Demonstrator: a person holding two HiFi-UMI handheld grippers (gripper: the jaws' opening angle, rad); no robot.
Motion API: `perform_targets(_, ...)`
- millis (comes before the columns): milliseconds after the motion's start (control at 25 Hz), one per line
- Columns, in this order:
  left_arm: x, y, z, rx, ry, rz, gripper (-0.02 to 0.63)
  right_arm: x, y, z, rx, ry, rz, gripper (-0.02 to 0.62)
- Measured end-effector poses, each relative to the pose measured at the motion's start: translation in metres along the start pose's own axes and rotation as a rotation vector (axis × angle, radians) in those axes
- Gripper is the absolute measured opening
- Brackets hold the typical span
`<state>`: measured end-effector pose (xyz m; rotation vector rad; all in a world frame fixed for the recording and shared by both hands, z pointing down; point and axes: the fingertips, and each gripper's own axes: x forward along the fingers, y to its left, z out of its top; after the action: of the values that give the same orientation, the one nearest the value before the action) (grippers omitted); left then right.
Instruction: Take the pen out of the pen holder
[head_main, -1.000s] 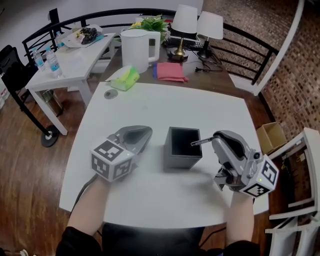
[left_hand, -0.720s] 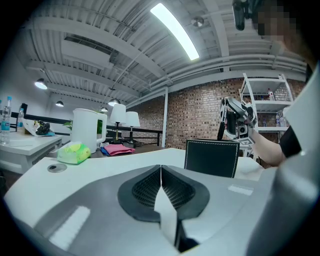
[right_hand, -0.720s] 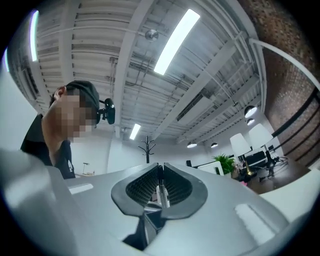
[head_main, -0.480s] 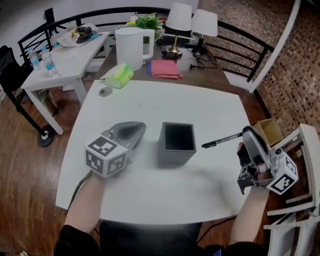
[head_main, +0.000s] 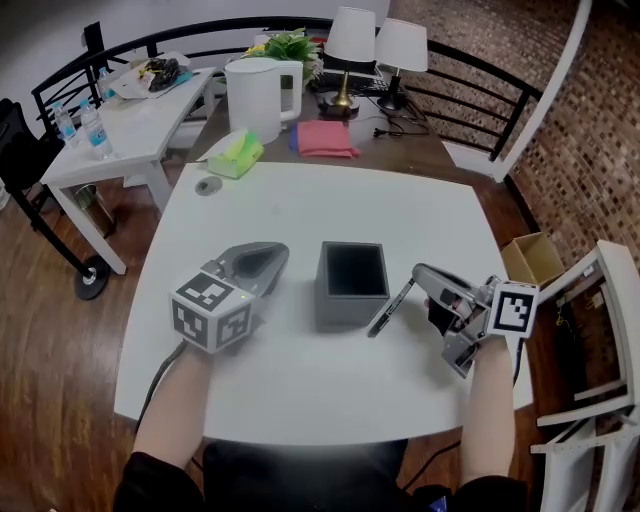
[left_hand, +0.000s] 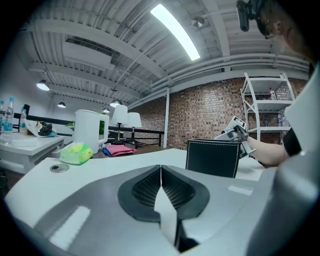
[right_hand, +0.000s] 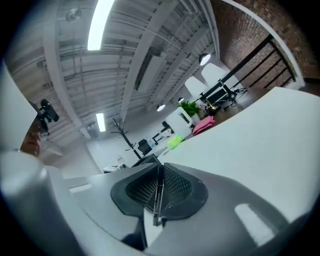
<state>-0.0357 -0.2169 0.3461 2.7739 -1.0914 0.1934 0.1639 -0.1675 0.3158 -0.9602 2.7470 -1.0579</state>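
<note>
The dark square pen holder (head_main: 351, 286) stands mid-table and looks empty from above. Just right of it, my right gripper (head_main: 422, 281) is shut on a black pen (head_main: 389, 307), which slants down to the left with its lower end close to the tabletop beside the holder's right wall. In the right gripper view the pen (right_hand: 158, 194) lies pinched between the ribbed pads. My left gripper (head_main: 258, 262) rests on the table left of the holder, apart from it, jaws shut with nothing in them. The left gripper view shows the holder (left_hand: 212, 157) ahead to the right.
The white table (head_main: 300, 210) carries a small round disc (head_main: 207, 186) at its far left. Behind it are a white jug (head_main: 254, 95), a green pack (head_main: 237, 155), a pink cloth (head_main: 322, 140) and lamps (head_main: 350, 45). A cardboard box (head_main: 530, 258) and a white chair (head_main: 600, 330) stand to the right.
My right gripper carried the pen from the holder's rim out to the right, then rolled and came down beside the holder. The left gripper stayed put.
</note>
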Motion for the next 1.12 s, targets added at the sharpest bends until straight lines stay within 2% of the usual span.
perform_targets(240, 0.000, -0.001, 0.000, 0.002, 0.002, -0.007, 0.005, 0.034, -0.020, -0.005, 0.018, -0.028, -0.128, 0.060)
perform_targets(440, 0.000, -0.002, 0.000, 0.002, 0.004, -0.013, 0.005, 0.040, -0.042, -0.006, 0.003, -0.054, -0.297, 0.071)
perform_targets(520, 0.001, -0.002, -0.001, 0.002, 0.004, -0.015, 0.005, 0.040, -0.047, -0.007, -0.019, -0.061, -0.337, 0.071)
perform_targets(640, 0.000, -0.001, -0.001, 0.003, 0.004, -0.014, 0.005, 0.043, -0.048, -0.006, -0.054, -0.072, -0.346, 0.115)
perform_targets(760, 0.000, -0.002, -0.001, 0.002, 0.003, -0.014, 0.005, 0.042, -0.049, -0.002, -0.104, -0.093, -0.375, 0.127)
perform_targets(1000, 0.000, -0.003, -0.001, 0.002, 0.005, -0.012, 0.005, 0.019, -0.048, 0.017, -0.179, -0.190, -0.353, 0.086)
perform_targets(1120, -0.001, -0.002, 0.000, 0.004, -0.001, -0.010, 0.005, 0.001, -0.052, 0.026, -0.253, -0.217, -0.382, 0.051)
